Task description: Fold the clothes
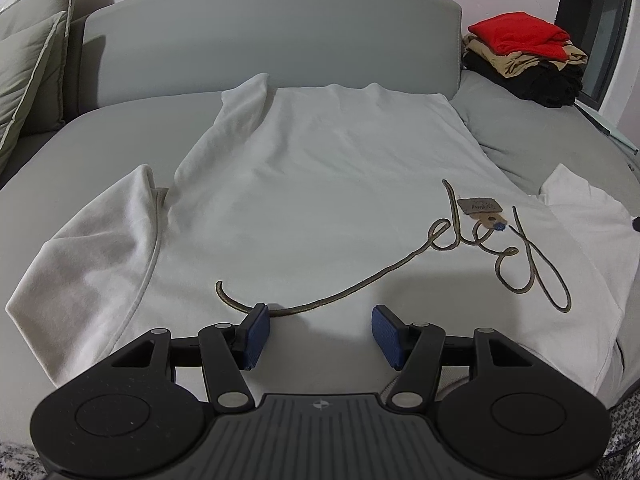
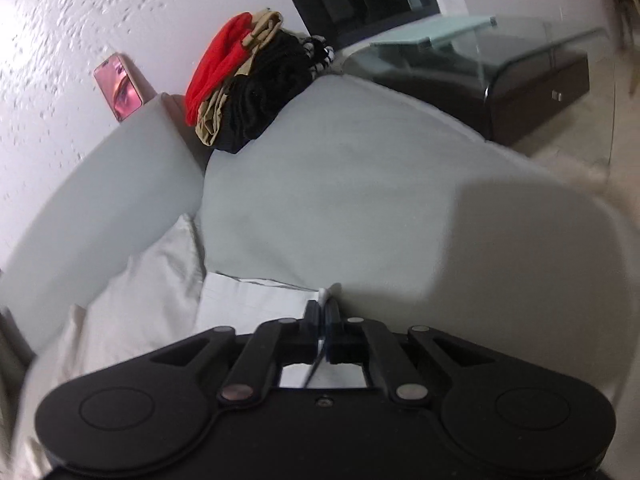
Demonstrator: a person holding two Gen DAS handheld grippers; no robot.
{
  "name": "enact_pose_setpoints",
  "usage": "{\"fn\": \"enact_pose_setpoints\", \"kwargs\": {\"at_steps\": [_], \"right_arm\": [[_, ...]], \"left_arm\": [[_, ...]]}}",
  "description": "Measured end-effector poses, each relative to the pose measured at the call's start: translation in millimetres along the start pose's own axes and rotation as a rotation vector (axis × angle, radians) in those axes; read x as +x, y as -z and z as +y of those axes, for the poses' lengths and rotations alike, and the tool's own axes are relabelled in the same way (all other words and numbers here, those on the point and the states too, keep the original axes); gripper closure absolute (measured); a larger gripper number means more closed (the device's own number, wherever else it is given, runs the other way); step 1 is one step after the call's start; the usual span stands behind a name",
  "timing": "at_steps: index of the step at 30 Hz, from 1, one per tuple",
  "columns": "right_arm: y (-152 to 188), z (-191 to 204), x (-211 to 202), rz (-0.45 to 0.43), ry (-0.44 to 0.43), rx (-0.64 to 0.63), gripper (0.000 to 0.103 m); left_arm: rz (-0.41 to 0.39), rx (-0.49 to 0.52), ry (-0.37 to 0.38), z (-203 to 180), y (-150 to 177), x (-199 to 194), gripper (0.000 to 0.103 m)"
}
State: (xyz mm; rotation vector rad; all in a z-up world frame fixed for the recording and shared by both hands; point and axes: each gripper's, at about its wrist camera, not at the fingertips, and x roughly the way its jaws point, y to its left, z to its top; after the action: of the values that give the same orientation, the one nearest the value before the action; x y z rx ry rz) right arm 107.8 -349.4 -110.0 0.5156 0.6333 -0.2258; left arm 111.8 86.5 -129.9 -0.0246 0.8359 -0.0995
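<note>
A white T-shirt (image 1: 320, 184) with brown cursive lettering and a cardboard tag (image 1: 480, 206) lies spread on the grey sofa seat (image 1: 72, 148). Its left sleeve (image 1: 100, 248) is folded over. My left gripper (image 1: 320, 330) is open and empty, its blue pads (image 1: 256, 334) just above the shirt's near part. My right gripper (image 2: 322, 312) is shut on the edge of the shirt's right sleeve (image 2: 256, 300), beside the sofa seat (image 2: 360, 184).
A stack of folded clothes, red on top (image 1: 520, 36), sits at the sofa's far right; it also shows in the right wrist view (image 2: 248, 84). A phone (image 2: 119, 92) leans on the wall above the backrest (image 1: 272, 36). Green cushions (image 1: 28, 64) at left. A glass table (image 2: 480, 52) stands beyond.
</note>
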Motion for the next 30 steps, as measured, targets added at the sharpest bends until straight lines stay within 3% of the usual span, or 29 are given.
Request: {"fn": "enact_pose_setpoints", "kwargs": {"at_steps": [1, 3, 5, 7, 9, 11, 12, 14, 16, 17, 18, 20, 22, 24, 27, 30], "right_arm": [[2, 4, -6, -0.027, 0.014, -0.023, 0.097], [6, 13, -25, -0.134, 0.003, -0.069, 0.075], [13, 28, -43, -0.22, -0.06, -0.174, 0.072], [28, 51, -39, -0.154, -0.144, -0.301, 0.076], [43, 74, -36, -0.086, -0.229, -0.427, 0.088], [61, 95, -23, 0.022, -0.269, -0.535, 0.089], [71, 104, -15, 0.072, -0.247, -0.588, 0.089], [84, 111, 3, 0.156, -0.137, -0.657, 0.089], [91, 110, 18, 0.219, 0.007, -0.697, 0.091], [88, 106, 19, 0.22, 0.045, -0.687, 0.099], [83, 103, 16, 0.227, 0.026, -0.65, 0.098], [79, 100, 6, 0.215, -0.035, -0.596, 0.094], [77, 99, -7, 0.187, -0.113, -0.557, 0.09], [75, 106, -18, 0.162, -0.218, -0.52, 0.072], [70, 119, -26, 0.185, -0.399, -0.422, 0.064], [71, 129, -17, 0.286, -0.55, -0.314, 0.053]], "left_arm": [[-0.007, 0.0, 0.0, 0, 0, -2, 0.045], [-0.065, -0.007, -0.009, 3, 0, -12, 0.048], [-0.136, -0.018, -0.021, 5, -1, -23, 0.049], [-0.201, -0.03, -0.037, 8, -1, -32, 0.049], [-0.145, -0.029, -0.068, 8, 1, -24, 0.065], [-0.088, -0.027, -0.097, 7, 2, -15, 0.079], [-0.049, 0.004, -0.096, 4, 4, -11, 0.085], [0.01, 0.091, -0.094, -3, 9, -5, 0.086], [0.015, 0.205, -0.109, -11, 17, -13, 0.086], [0.008, 0.223, -0.097, -8, 20, -19, 0.086], [-0.007, 0.215, -0.078, -3, 23, -27, 0.086], [-0.085, 0.159, -0.006, 15, 25, -53, 0.081], [-0.224, 0.087, 0.025, 35, 26, -82, 0.075], [-0.322, -0.038, 0.025, 64, 26, -107, 0.064], [-0.357, -0.323, 0.023, 116, 32, -120, 0.06], [-0.339, -0.59, 0.069, 163, 46, -121, 0.059]]}}
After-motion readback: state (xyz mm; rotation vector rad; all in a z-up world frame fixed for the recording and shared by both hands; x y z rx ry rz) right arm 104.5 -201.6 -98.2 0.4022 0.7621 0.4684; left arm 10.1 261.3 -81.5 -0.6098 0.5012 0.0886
